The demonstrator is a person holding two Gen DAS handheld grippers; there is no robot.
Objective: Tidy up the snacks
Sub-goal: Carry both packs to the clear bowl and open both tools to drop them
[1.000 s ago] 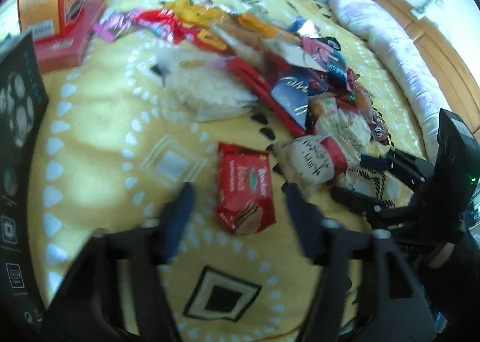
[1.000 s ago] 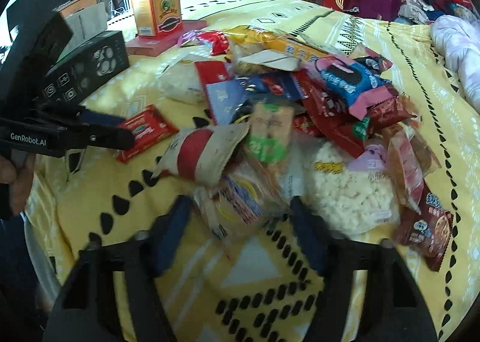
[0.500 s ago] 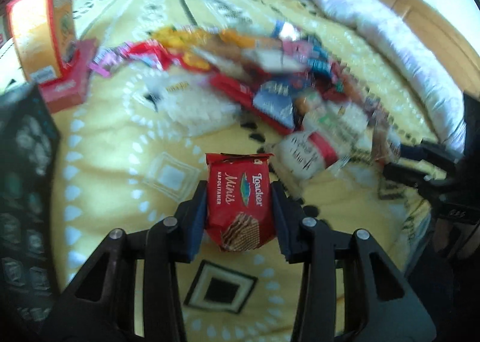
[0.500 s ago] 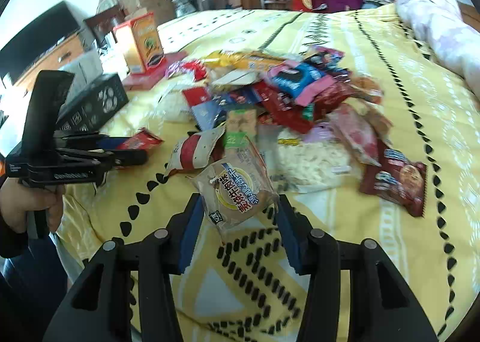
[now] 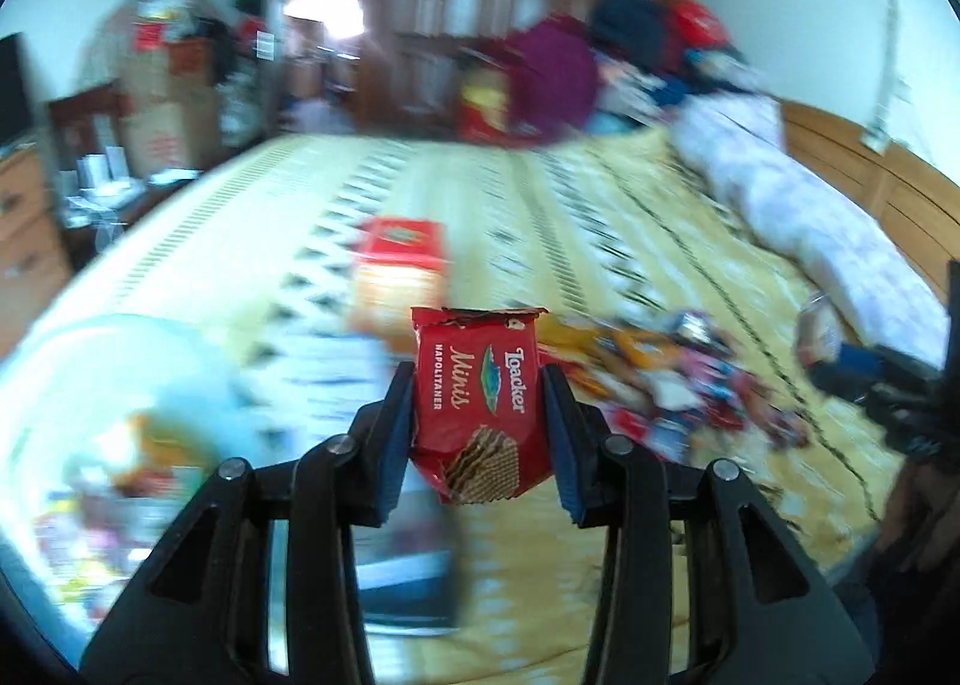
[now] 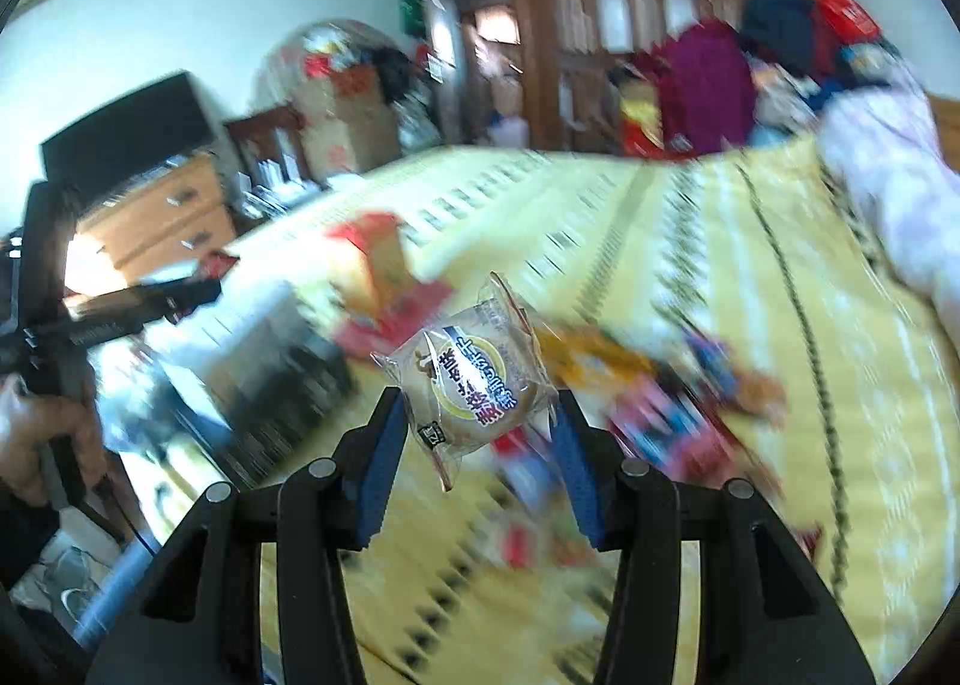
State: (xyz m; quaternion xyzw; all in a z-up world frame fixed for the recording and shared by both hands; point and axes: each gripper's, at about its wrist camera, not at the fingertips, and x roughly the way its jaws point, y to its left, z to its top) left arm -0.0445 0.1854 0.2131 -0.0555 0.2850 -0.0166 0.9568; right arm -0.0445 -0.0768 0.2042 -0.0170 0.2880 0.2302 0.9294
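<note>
Both jaws hold snacks: the left gripper (image 5: pixel 479 415) pinches an upright red foil wafer packet (image 5: pixel 477 403) — the right gripper (image 6: pixel 477 433) a tilted clear-wrapped round cake (image 6: pixel 474 385), above the yellow patterned bed (image 6: pixel 690 241).

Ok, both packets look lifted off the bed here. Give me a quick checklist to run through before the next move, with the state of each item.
1. Left gripper grips the red wafer packet between both fingers: ok.
2. Right gripper grips the clear bun packet: ok, though it sits tilted, held by its lower part.
3. Both packets clear of the snack pile on the yellow bedspread: ok.
4. Where each packet should be put down: cannot tell; the surroundings are motion-blurred.
5. The two grippers apart from each other: ok; each shows at the edge of the other's view.
</note>
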